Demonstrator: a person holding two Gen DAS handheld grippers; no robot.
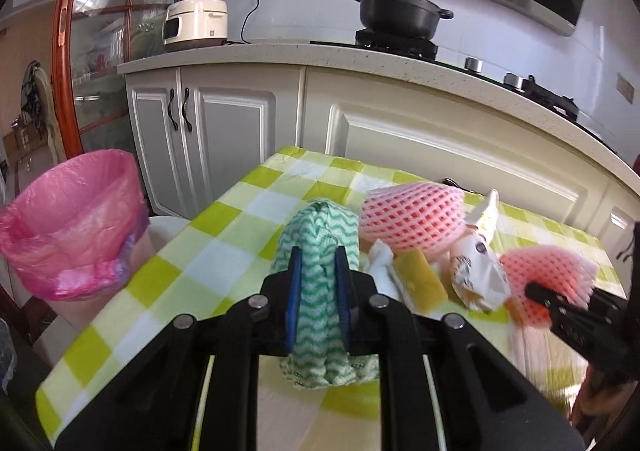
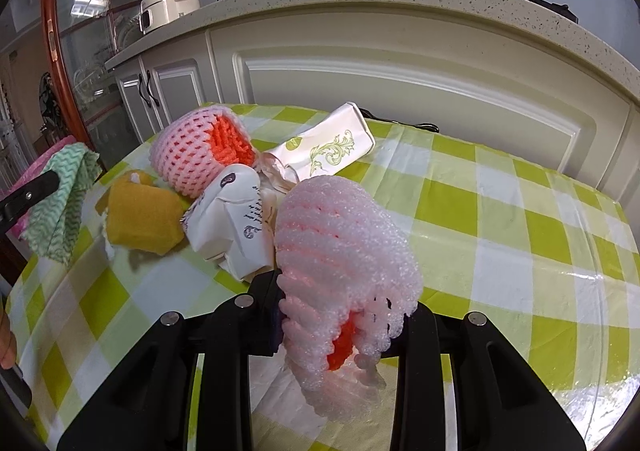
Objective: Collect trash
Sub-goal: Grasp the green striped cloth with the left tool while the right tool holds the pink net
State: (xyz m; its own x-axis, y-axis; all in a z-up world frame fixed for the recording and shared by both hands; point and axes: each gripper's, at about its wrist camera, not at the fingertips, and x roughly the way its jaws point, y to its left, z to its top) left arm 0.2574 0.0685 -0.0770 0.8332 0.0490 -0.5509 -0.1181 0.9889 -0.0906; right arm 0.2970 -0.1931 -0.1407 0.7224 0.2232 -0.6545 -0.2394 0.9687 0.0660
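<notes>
While both claws are loaded, the sensible move is to carry each piece over the bin [image 1: 76, 187] before letting go. The left claw [image 1: 318, 279] is clamped on the green wavy cloth [image 1: 320, 235], which hangs loose below, so lift it clear of the checked table [image 1: 224, 227] first. The right claw [image 2: 340, 315] pinches a pink foam net [image 2: 340, 251]; it is soft, so squeeze gently. The bin stands off the table's left edge. Another net [image 2: 192, 155], a yellow sponge [image 2: 140, 217] and paper wrappers [image 2: 232, 219] wait on the table.
</notes>
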